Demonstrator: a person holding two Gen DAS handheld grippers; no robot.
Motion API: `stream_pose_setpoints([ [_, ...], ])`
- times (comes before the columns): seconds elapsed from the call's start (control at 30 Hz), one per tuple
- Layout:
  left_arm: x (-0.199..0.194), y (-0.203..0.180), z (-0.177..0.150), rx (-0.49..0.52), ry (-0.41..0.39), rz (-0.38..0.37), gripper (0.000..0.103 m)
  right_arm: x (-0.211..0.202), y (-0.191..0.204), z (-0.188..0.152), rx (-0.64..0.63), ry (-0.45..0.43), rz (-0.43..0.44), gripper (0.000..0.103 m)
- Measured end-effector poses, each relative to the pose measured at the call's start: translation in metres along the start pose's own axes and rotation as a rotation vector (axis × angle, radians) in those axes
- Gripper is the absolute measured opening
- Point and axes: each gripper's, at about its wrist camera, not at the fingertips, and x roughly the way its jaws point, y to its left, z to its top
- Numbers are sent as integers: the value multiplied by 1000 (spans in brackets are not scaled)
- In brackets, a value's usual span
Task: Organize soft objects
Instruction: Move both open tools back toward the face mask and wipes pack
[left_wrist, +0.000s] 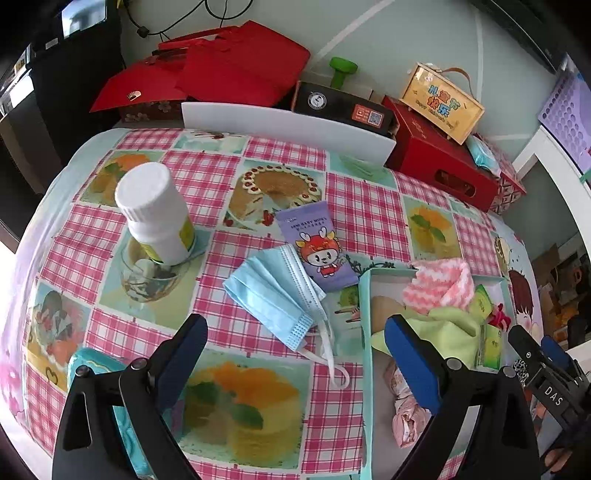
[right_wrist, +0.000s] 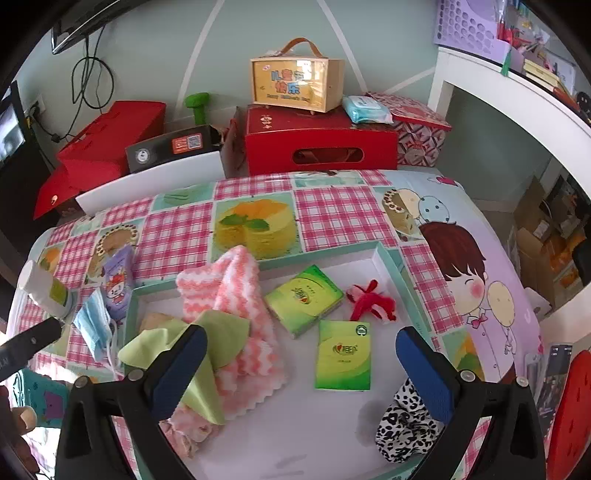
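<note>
Soft things crowd the shallow tray (right_wrist: 384, 254) on the bench: pink-and-white cloth (right_wrist: 236, 295), green cloth (right_wrist: 221, 332). Blue face mask (left_wrist: 275, 295) lies just outside it. Left gripper (left_wrist: 295, 354) and right gripper (right_wrist: 301, 365), jaws wide apart, holding nothing.

Room backdrop, daylit
Pale green wall (right_wrist: 147, 48) with white lines; white shelf unit (right_wrist: 517, 96) at right; black cables (right_wrist: 88, 74) hanging
</note>
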Motion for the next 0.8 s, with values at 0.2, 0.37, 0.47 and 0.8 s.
stream_pose_setpoints([
  [0.2,-9,25,5,-48,-25,45,97,-4,22,-2,-52,-8,38,103],
  [0.37,-15,54,8,-114,-47,89,97,-5,46,-6,-115,-1,60,103],
  [0.47,-18,69,9,-145,-53,111,97,-6,58,-9,-140,1,84,103],
  [0.8,-21,96,12,-219,-84,91,97,-5,105,-19,-228,18,199,103],
])
